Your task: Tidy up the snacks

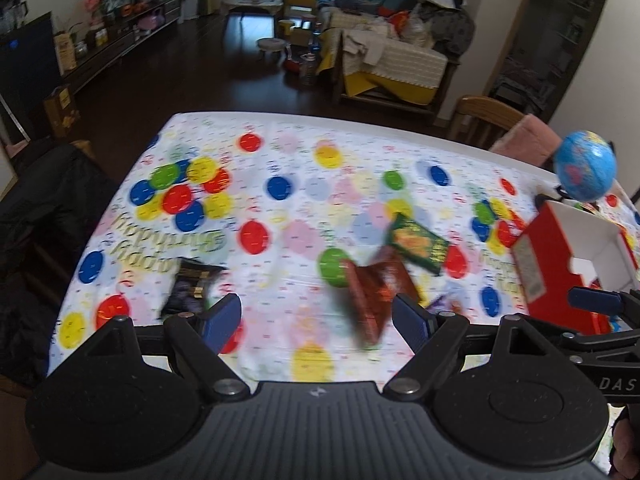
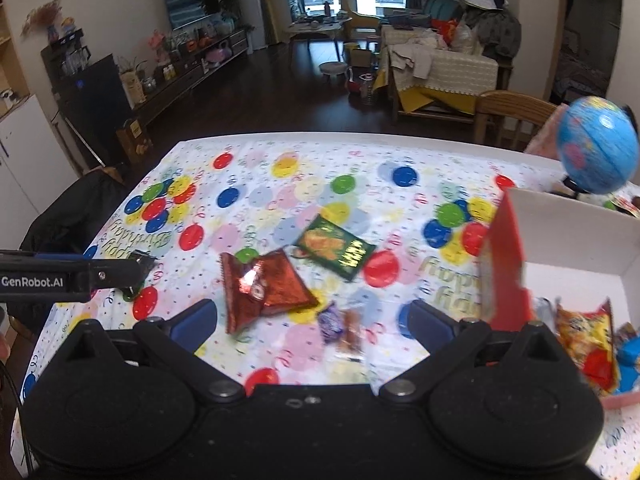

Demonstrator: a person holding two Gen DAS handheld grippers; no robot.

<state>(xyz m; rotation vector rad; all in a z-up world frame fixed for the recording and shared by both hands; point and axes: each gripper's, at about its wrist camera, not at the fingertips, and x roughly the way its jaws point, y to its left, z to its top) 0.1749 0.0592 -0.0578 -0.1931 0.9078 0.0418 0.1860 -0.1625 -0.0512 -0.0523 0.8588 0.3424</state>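
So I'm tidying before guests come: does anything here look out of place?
Yes. Several snacks lie loose on the table outside the red box: a red packet, a green packet, a dark packet and small candies. Other snacks are already in the box.

Both units looked identical to us: matte black ribbed housing, two round domed covers, triangular cutouts on the linkage arms, silver pivot screws. Left gripper had blue-padded fingers; right gripper had the same blue pads on its fingers. We read white "GenRobot.AI" lettering on the left unit's side in the right wrist view, and partial "DAS" on the right unit's in the left view.
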